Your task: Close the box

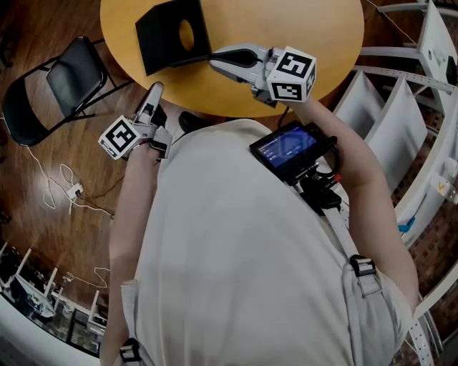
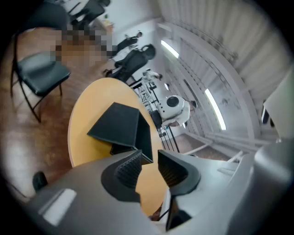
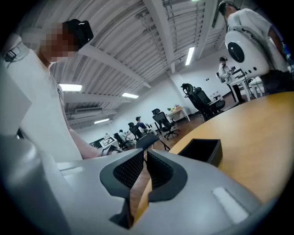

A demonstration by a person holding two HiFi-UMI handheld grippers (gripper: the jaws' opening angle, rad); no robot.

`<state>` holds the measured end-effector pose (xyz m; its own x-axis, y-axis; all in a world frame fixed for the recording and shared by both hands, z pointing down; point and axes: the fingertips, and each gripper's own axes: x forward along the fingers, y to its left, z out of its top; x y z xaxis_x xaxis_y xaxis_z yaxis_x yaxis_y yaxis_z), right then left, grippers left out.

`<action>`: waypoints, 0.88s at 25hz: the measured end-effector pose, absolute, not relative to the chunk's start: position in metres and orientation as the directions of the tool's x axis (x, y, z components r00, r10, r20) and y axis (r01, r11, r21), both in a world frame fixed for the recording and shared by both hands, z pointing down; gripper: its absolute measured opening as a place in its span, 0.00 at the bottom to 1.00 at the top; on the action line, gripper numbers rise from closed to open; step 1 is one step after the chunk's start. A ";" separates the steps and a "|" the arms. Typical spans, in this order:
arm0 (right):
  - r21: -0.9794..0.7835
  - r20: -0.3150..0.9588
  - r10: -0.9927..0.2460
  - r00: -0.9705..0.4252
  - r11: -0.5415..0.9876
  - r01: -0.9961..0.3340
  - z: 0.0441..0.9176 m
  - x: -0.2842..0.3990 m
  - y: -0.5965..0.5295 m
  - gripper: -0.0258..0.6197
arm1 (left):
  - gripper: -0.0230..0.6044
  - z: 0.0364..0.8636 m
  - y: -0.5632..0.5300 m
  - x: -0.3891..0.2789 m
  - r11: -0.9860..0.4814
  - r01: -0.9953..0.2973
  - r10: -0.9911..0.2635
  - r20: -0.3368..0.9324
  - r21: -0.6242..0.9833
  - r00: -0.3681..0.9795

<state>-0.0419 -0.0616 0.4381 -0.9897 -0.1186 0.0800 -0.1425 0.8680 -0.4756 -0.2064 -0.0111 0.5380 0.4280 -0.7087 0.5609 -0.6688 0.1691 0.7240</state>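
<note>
Box [image 1: 161, 39] on yellow table [image 1: 286, 28], wooden floor [image 1: 43, 236]

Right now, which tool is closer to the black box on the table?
Right. The right tool lies over the table, tips just beside the black box, at its near corner. The left tool hangs at the table edge, slightly farther off.
</note>
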 end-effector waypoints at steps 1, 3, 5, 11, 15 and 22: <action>-0.469 0.126 -0.120 -0.985 0.868 -0.166 0.447 -0.032 -0.061 0.08 | 0.24 0.542 -0.018 -0.194 0.115 -0.585 -0.743 0.460 0.803 0.486; -0.464 0.203 -0.126 -0.971 0.861 -0.209 0.459 -0.018 -0.064 0.08 | 0.29 0.552 -0.032 -0.175 0.047 -0.381 -0.795 0.265 0.924 0.546; -0.476 0.246 -0.138 -0.959 0.845 -0.244 0.459 -0.016 -0.074 0.08 | 0.33 0.566 -0.040 -0.177 0.114 -0.169 -0.841 0.186 0.979 0.508; -0.478 0.332 -0.133 -0.934 0.830 -0.289 0.451 -0.037 -0.091 0.08 | 0.33 0.617 -0.059 -0.212 0.339 0.183 -0.901 0.262 0.923 0.347; -0.470 0.373 -0.125 -0.919 0.829 -0.304 0.457 -0.034 -0.089 0.08 | 0.35 0.643 -0.066 -0.213 0.346 0.221 -0.912 0.272 0.912 0.306; -0.464 0.396 -0.143 -0.907 0.821 -0.333 0.464 -0.020 -0.086 0.08 | 0.31 0.668 -0.081 -0.230 0.305 0.162 -0.933 0.260 0.938 0.250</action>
<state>-0.0204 -0.0857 0.4642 -0.9069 -0.1435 0.3961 -0.3325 0.8211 -0.4639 -0.2301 -0.0806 0.6679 0.2499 -0.9327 0.2600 0.1621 0.3050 0.9384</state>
